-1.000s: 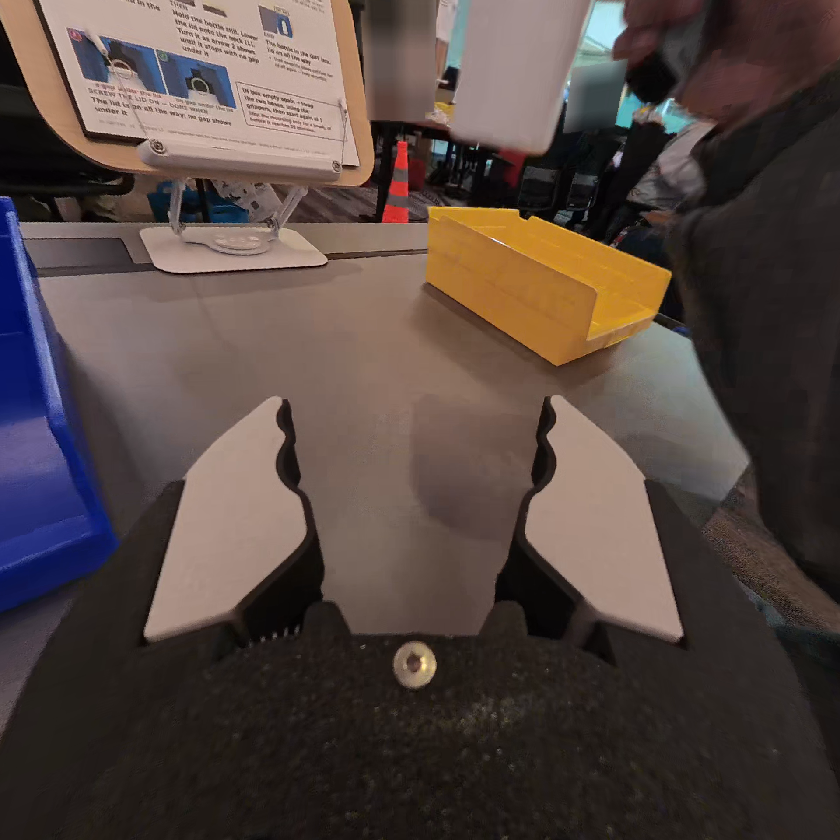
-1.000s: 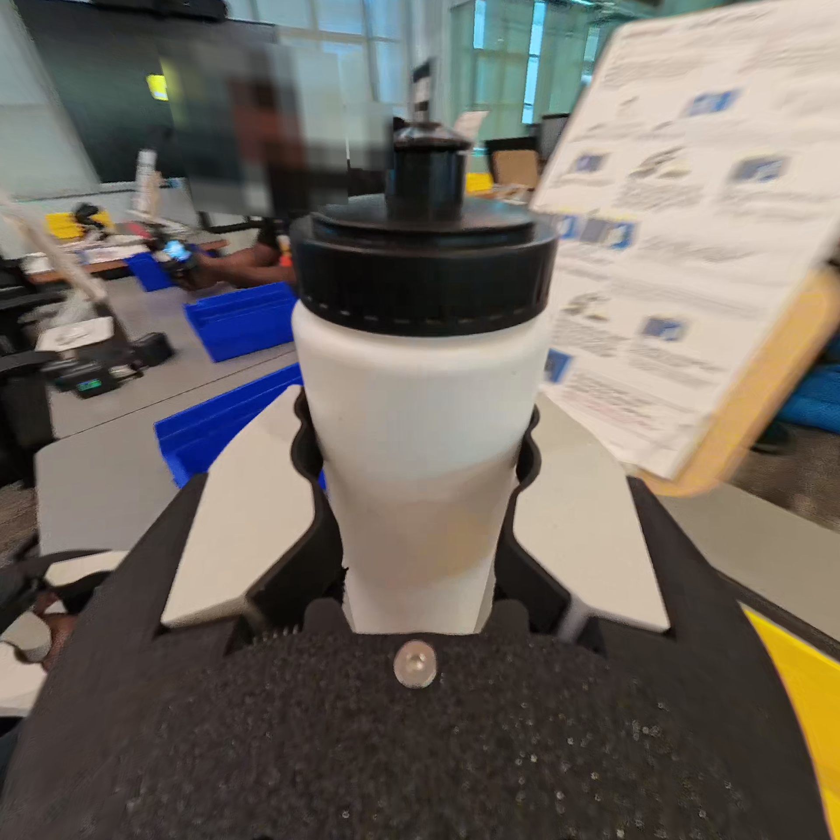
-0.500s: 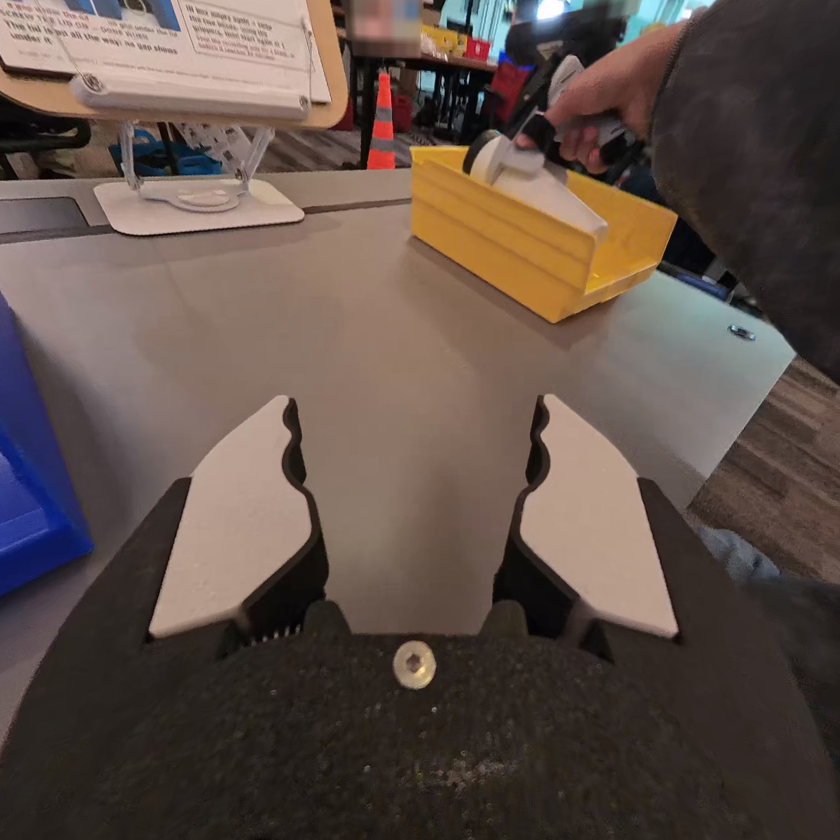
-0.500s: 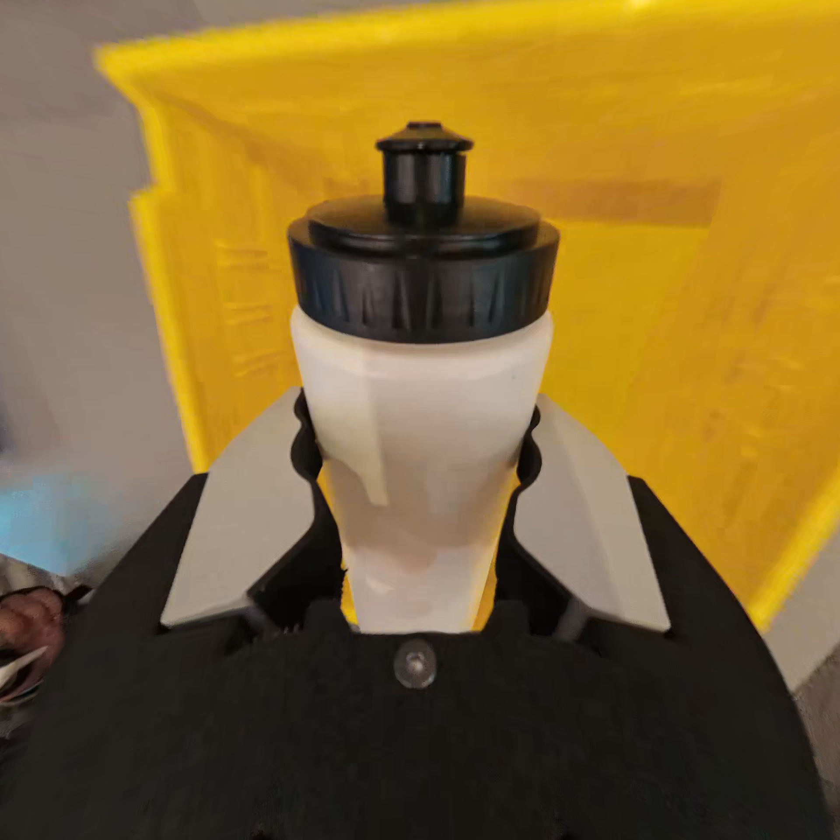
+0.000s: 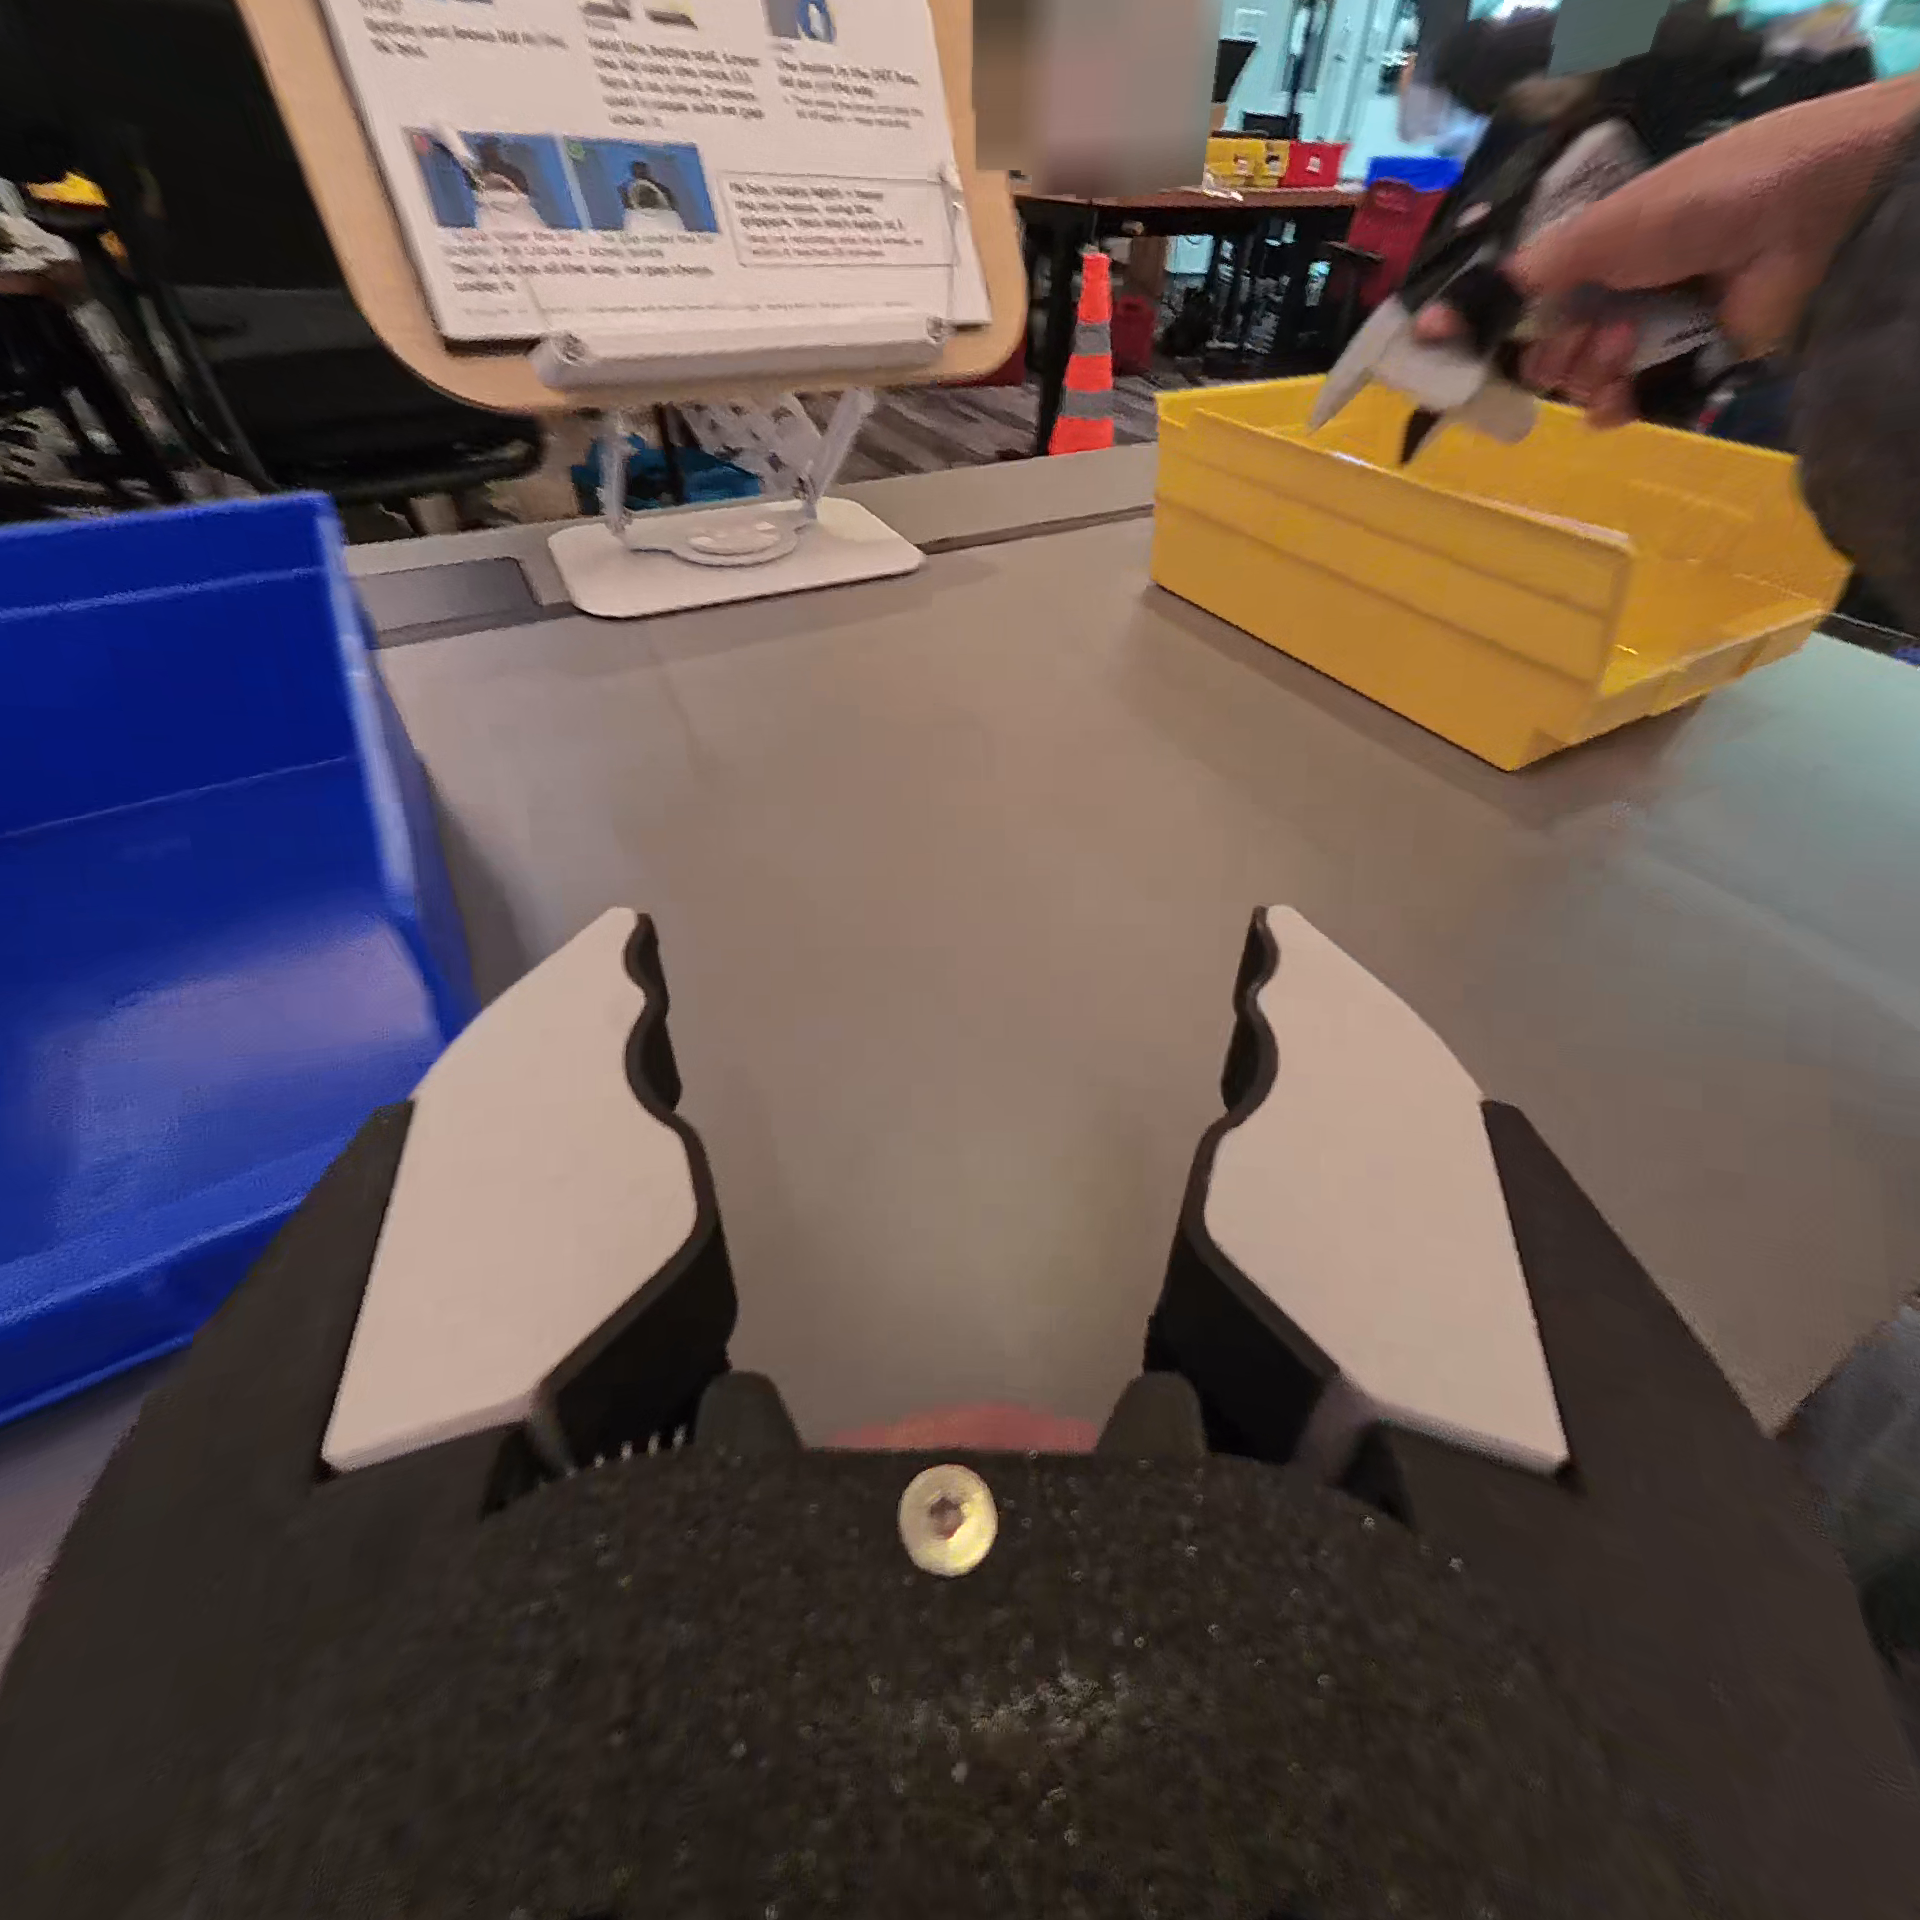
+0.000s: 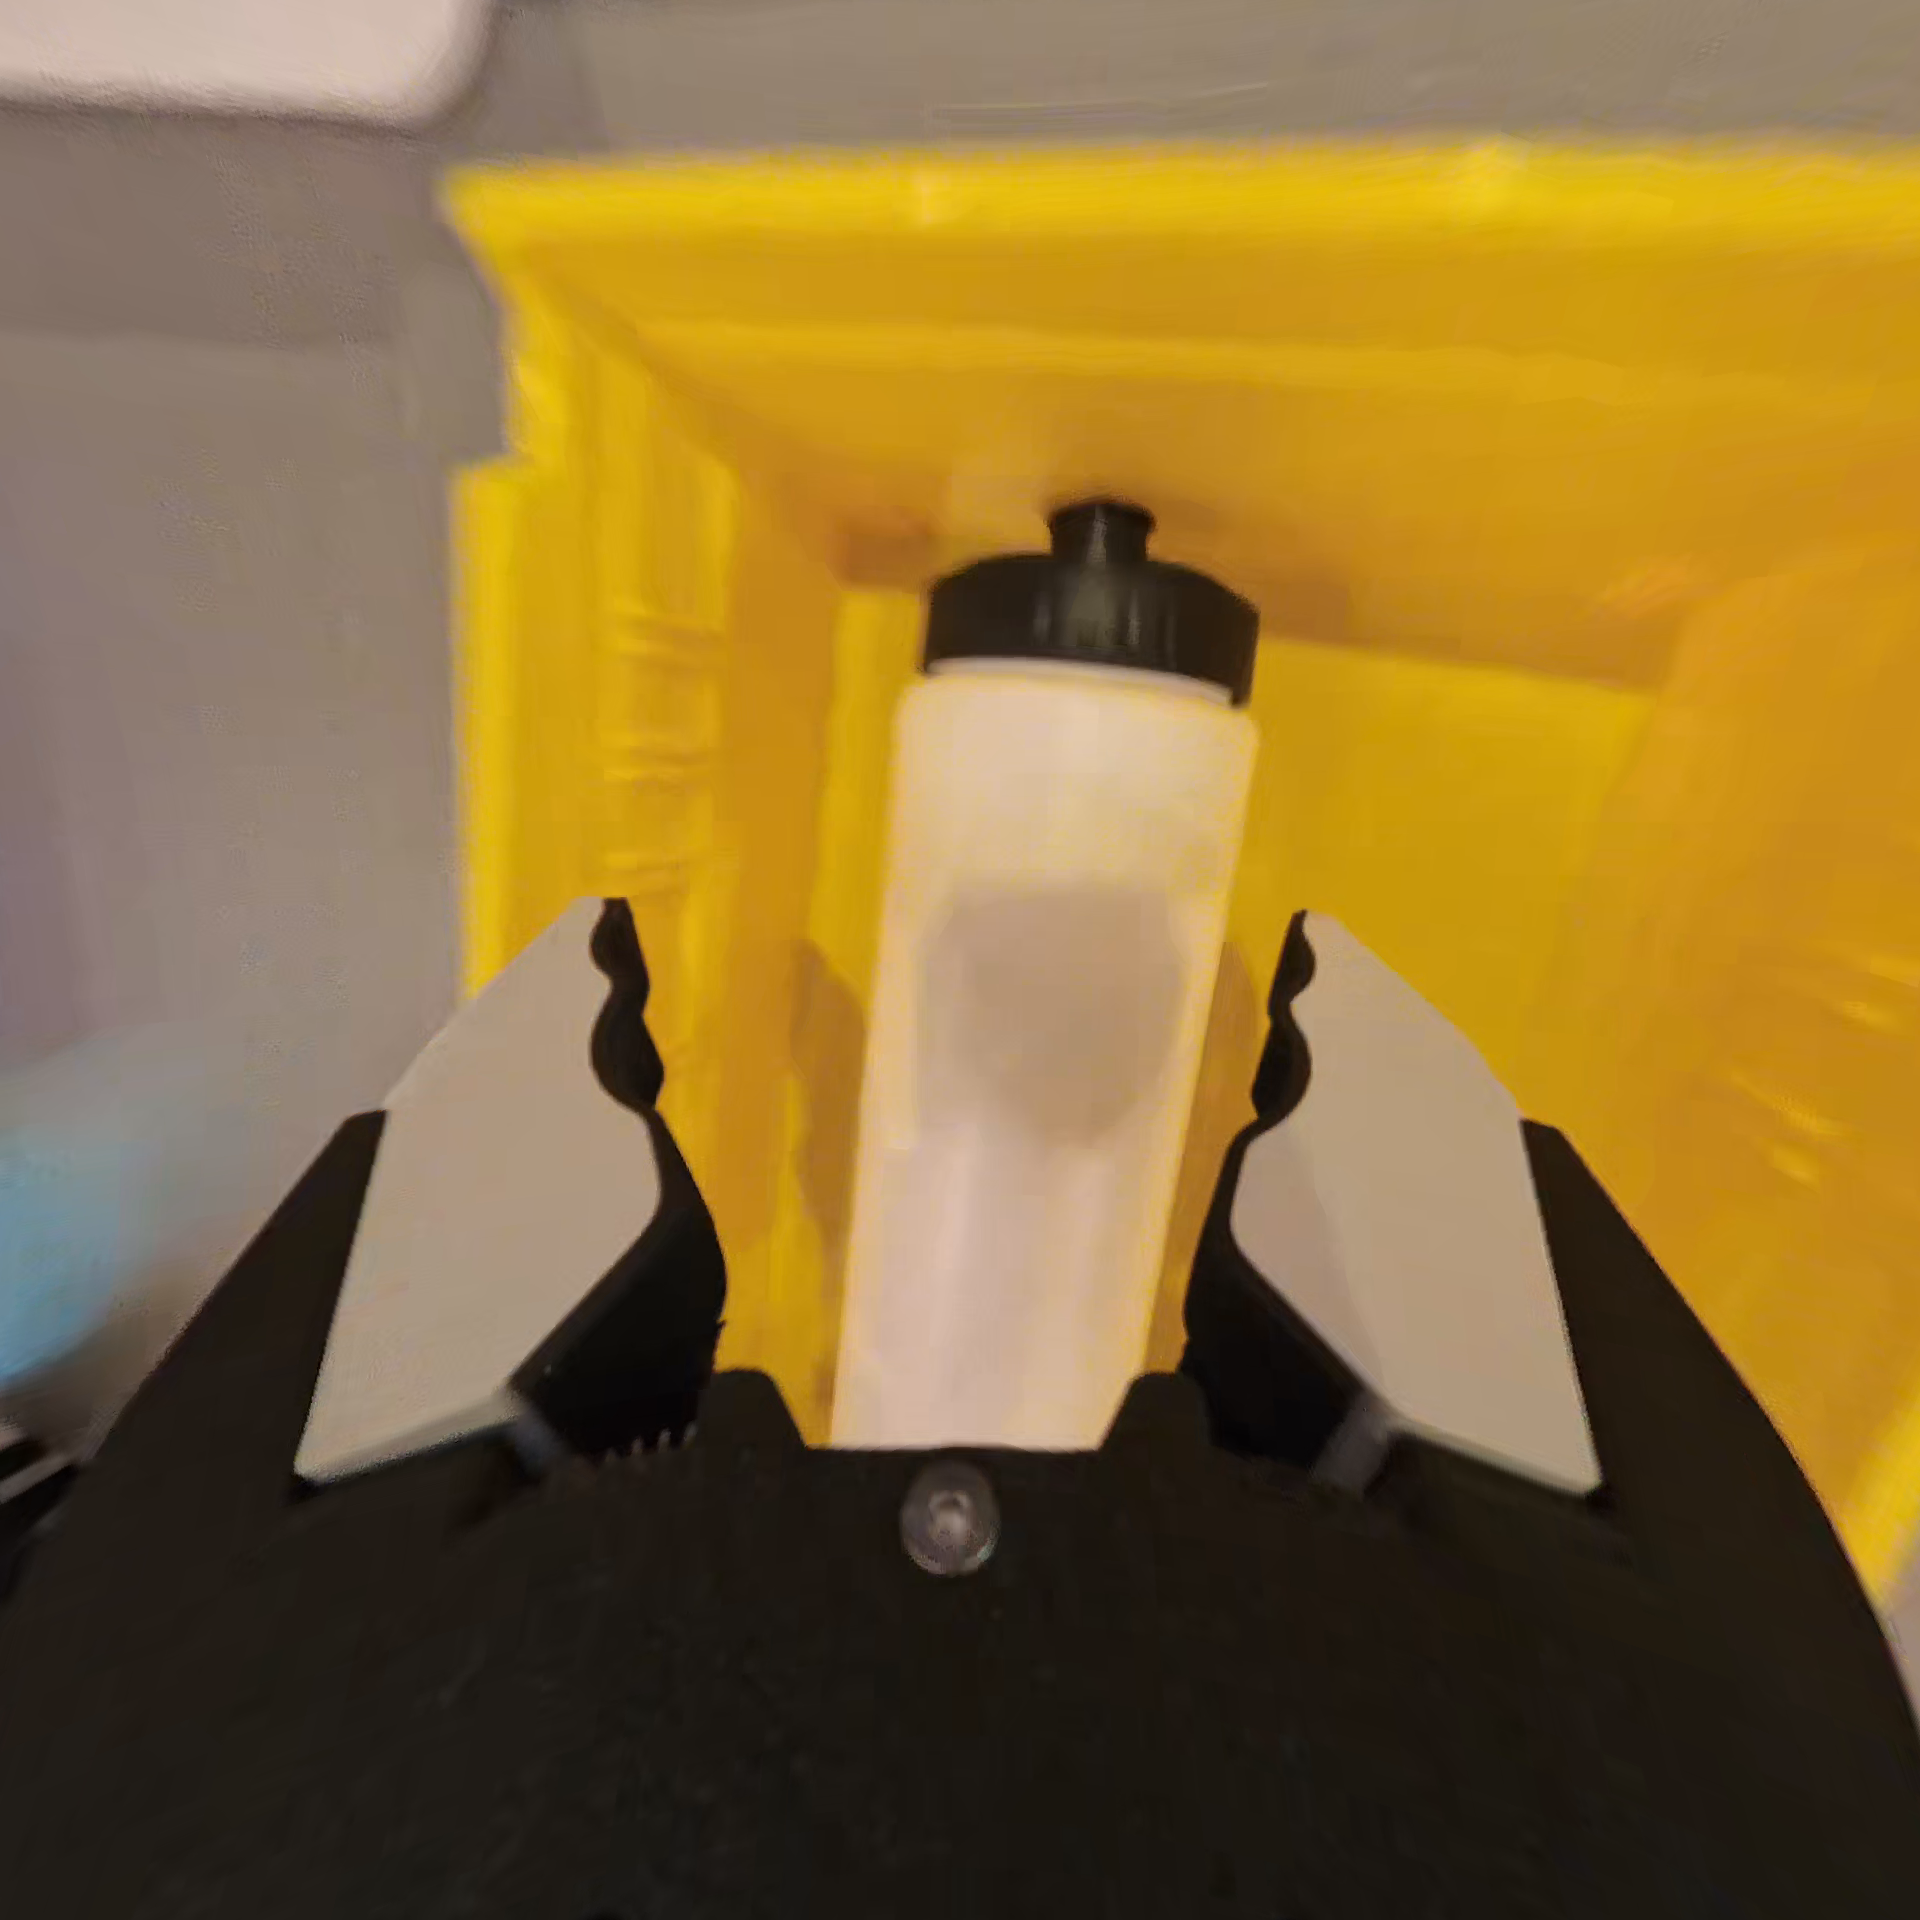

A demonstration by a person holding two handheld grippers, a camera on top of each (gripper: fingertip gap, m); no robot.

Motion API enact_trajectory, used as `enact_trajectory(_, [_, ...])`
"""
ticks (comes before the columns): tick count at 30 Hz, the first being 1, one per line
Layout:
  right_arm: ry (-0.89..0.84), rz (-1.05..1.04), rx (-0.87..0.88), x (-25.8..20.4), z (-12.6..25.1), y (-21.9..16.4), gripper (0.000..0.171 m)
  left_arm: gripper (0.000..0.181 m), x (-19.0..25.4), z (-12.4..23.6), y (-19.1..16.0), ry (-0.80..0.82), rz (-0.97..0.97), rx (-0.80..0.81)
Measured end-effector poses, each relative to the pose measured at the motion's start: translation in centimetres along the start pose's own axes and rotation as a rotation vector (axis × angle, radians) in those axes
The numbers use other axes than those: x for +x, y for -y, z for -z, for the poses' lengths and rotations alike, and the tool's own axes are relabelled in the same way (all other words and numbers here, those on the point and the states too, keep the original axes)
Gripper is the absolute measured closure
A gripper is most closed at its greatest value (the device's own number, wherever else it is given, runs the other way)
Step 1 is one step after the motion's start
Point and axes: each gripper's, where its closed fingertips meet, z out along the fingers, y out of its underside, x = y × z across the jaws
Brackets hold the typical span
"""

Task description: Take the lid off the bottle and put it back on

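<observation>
— Between the spread fingers of the right gripper, what changed?
— It let go: the bottle, lid on, now lies in the yellow bin (frame centre).
— The left gripper?
— Open, empty; the cycle looks finished.

From my remote seat I see a grey table, an orange traffic cone on wood-patterned flooring behind it, further tables beyond, and bright light at the back.
</observation>
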Motion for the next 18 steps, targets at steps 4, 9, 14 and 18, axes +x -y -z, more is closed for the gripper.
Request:
enact_trajectory(4, [0.005, 0.166, 0.454, -4.8, 11.1, -0.1, 0.069, 0.093, -4.6, 2.0, 1.1, 0.186, -0.061, 0.022])
enact_trajectory(9, [0.034, 0.242, 0.862, -10.4, 16.4, -10.9, 0.084, 0.087, -8.1, 6.1, 1.7, 0.274, 0.192, -0.094])
enact_trajectory(14, [0.010, 0.161, 1.105, -12.5, 13.4, -22.9, 0.102, 0.099, -8.6, 11.4, -2.0, 0.402, 0.158, -0.033])
enact_trajectory(18, [-0.107, 0.280, 1.013, -11.3, 12.2, -23.9, 0.104, 0.103, -9.8, 12.3, -0.9, 0.456, 0.069, 0.069])
